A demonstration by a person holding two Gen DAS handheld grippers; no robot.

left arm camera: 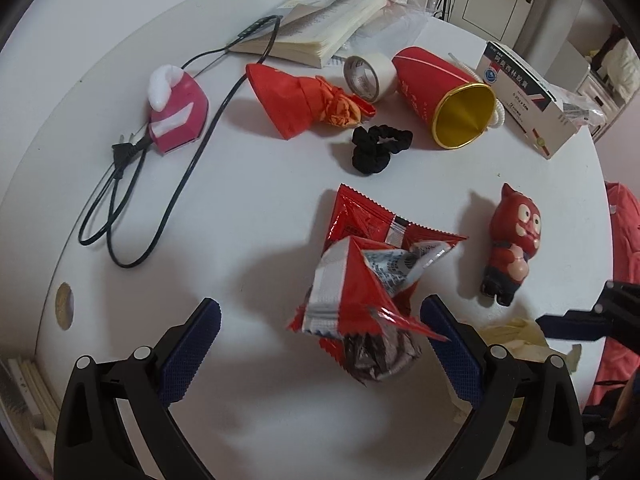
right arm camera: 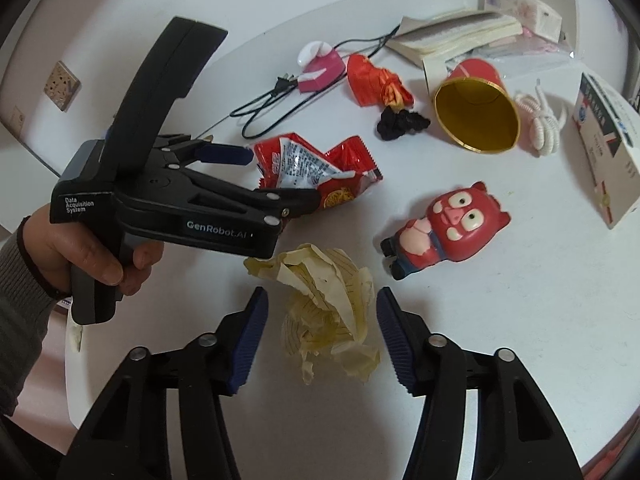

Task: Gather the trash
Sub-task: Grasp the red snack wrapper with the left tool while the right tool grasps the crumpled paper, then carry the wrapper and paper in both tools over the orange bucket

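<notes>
Collection is at an early stage: no bin or bag appears in either view, and both evident pieces of trash lie on the white table (left arm camera: 248,184). The left hand-held gripper (left arm camera: 320,320) is released, its two blue pads spread wide on either side of the red snack wrapper (left arm camera: 360,264); contact cannot be confirmed. In the left wrist view the near pad appears just beside the wrapper's torn edge. The right hand-held gripper (right arm camera: 322,312) is likewise released, its pads bracketing the crumpled yellow paper (right arm camera: 328,312) without closing on it. Judged from this, both pieces are lined up for grasping but neither is secured; closing, lifting and disposal remain. The red cup (right arm camera: 476,112) lying on its side and the crumpled red paper (right arm camera: 372,80) may also count as trash; this cannot be settled here. The red pig figure (right arm camera: 444,228), black hair tie (left arm camera: 380,146), tape roll (left arm camera: 366,76), open book (left arm camera: 320,20), medicine box (left arm camera: 528,96) and pink plug-in device (left arm camera: 176,108) look like keepers. The right wrist view alone shows the whole left tool, the hand (right arm camera: 80,256) holding it and the paper in full. The left wrist view alone shows a dark crumpled scrap (left arm camera: 380,360) under the wrapper.
</notes>
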